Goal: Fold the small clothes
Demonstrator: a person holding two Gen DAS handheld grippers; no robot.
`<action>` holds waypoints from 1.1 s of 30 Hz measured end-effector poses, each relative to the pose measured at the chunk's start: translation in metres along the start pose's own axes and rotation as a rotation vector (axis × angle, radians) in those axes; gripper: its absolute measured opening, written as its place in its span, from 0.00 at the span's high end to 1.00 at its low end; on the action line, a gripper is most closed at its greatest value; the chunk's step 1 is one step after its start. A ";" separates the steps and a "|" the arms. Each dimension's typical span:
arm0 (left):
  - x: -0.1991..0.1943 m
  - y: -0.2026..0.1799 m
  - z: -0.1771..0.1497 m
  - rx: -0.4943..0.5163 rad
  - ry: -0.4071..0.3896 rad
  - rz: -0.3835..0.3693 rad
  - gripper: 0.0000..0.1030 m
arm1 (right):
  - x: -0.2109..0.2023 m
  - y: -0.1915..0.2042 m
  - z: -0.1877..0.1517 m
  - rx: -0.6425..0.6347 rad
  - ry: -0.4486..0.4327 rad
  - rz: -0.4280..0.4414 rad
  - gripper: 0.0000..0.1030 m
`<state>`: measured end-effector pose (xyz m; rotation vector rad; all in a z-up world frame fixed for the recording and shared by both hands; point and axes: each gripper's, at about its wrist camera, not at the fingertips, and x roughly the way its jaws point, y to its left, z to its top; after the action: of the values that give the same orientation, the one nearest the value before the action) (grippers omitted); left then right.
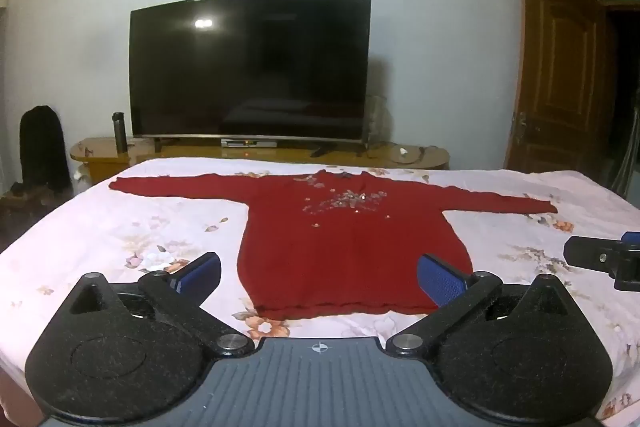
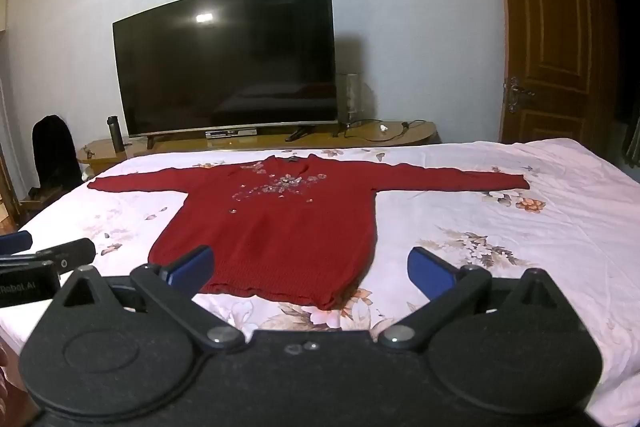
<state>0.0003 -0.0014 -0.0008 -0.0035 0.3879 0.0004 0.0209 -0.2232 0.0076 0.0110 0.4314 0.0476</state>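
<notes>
A red long-sleeved sweater with shiny beading on the chest lies flat on the bed, both sleeves spread wide and the hem toward me. My left gripper hovers open just short of the hem, its blue pads apart with nothing between them. My right gripper is open too, above the hem's right corner, and holds nothing. Each gripper shows at the edge of the other's view: the right gripper and the left gripper.
The bed has a pale floral sheet. Beyond its far edge stands a wooden TV stand with a large dark television and a dark bottle. A brown door is open at the right. A dark chair stands left.
</notes>
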 end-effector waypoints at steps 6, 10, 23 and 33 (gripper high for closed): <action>-0.001 0.000 0.002 -0.020 0.004 -0.001 0.00 | 0.002 0.006 0.001 -0.003 0.006 -0.011 0.00; 0.001 0.001 0.001 -0.019 0.005 -0.001 0.00 | 0.002 0.004 0.001 0.002 0.006 0.001 0.00; 0.002 0.001 0.001 -0.019 0.005 -0.004 0.00 | 0.005 0.001 0.002 0.005 -0.002 0.007 0.01; 0.002 0.000 0.000 -0.017 0.005 -0.011 0.00 | 0.000 0.003 0.000 0.004 -0.008 0.007 0.00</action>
<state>0.0023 -0.0015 -0.0020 -0.0227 0.3926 -0.0071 0.0206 -0.2204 0.0083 0.0161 0.4230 0.0532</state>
